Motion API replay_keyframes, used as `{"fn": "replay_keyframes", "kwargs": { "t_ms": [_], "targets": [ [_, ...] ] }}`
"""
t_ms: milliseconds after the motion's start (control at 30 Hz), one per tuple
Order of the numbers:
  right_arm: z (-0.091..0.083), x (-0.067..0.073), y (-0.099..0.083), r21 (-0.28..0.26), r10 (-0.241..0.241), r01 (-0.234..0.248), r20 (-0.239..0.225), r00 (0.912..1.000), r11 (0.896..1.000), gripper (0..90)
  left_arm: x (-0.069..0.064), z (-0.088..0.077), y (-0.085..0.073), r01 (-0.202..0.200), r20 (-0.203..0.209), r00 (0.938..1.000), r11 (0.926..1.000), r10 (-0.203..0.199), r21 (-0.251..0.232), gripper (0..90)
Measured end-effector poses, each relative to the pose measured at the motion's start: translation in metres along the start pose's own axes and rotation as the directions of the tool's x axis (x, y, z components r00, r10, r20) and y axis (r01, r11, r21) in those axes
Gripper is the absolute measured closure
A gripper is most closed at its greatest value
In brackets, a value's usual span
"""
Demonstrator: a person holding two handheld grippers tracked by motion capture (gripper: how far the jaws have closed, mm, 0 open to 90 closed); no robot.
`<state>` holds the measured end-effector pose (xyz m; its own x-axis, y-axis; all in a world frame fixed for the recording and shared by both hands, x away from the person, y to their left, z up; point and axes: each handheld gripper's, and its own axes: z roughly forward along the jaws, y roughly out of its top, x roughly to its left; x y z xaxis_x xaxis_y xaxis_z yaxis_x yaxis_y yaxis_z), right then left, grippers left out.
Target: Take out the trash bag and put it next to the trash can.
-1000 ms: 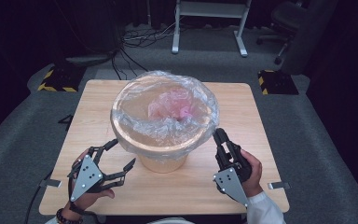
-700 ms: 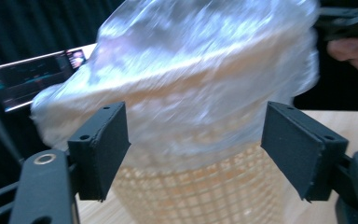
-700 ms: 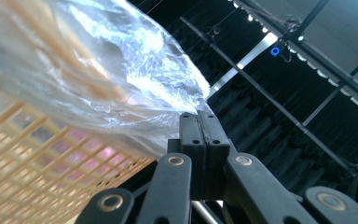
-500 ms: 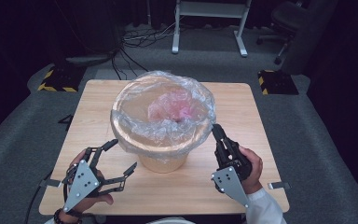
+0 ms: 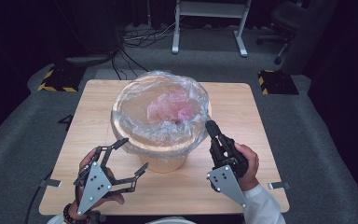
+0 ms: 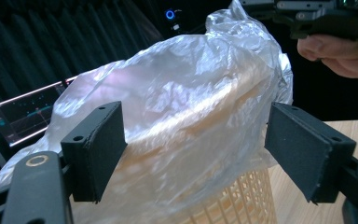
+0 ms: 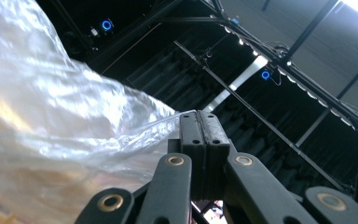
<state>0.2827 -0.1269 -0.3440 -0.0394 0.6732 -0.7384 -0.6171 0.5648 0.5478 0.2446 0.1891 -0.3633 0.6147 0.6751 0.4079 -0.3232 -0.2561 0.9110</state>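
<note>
Starting at the near left: holding the left gripper (image 5: 133,154) just above the table (image 5: 242,121), jaws spread wide and having just been opening, with nothing pinched between the pads. Pointing it at the lower left flank of the basket (image 5: 168,161), close but apart. Looking along it in the left gripper view, seeing crinkled film between the two black pads, farther off, with pale lattice wall below.

Moving to the middle: finding the basket standing upright at the table's centre, tan, tapering toward its foot. Lining it with a clear bag (image 5: 161,135), the film draping over the rim all round and hanging part way down the outside. Spotting inside a crumpled pink wad (image 5: 179,109), lying toward the right of the hollow; not managing to tell what it is through the sheen.

Ending at the right: clamping the right gripper (image 5: 209,125) tight on the bag's edge at the basket's right rim, jaws pressed flat together with a thin fold of film running in between them. Gripping from the near right, a hand (image 5: 247,161) wrapping round the handle.
</note>
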Motion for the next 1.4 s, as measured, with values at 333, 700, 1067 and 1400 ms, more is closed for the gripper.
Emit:
{"fn": "replay_keyframes", "kwargs": {
  "t_ms": [333,700,1067,1400],
  "targets": [
    [0.007,0.001,0.020,-0.062,0.013,-0.018,-0.069,0.9975,0.998,90.0,0.001,0.006,0.004,-0.032,-0.019,0.9993,0.9992,0.031,-0.023,61.0],
    [-0.005,-0.002,0.015,0.012,0.087,-0.087,-0.015,0.9961,0.996,60.1,0.008,-0.001,-0.013,-0.014,0.001,0.9999,0.9998,0.014,0.011,89.9],
    [-0.033,0.003,-0.005,0.055,0.180,-0.172,-0.207,0.9617,0.984,53.4,0.005,0.009,-0.041,-0.034,0.024,0.9992,0.9901,0.031,0.136,90.0],
    [-0.032,0.027,0.003,0.017,0.210,-0.214,-0.289,0.9339,0.977,74.0,0.000,0.013,-0.046,-0.039,0.060,0.9977,0.9879,0.030,0.150,90.0]
  ]
}}
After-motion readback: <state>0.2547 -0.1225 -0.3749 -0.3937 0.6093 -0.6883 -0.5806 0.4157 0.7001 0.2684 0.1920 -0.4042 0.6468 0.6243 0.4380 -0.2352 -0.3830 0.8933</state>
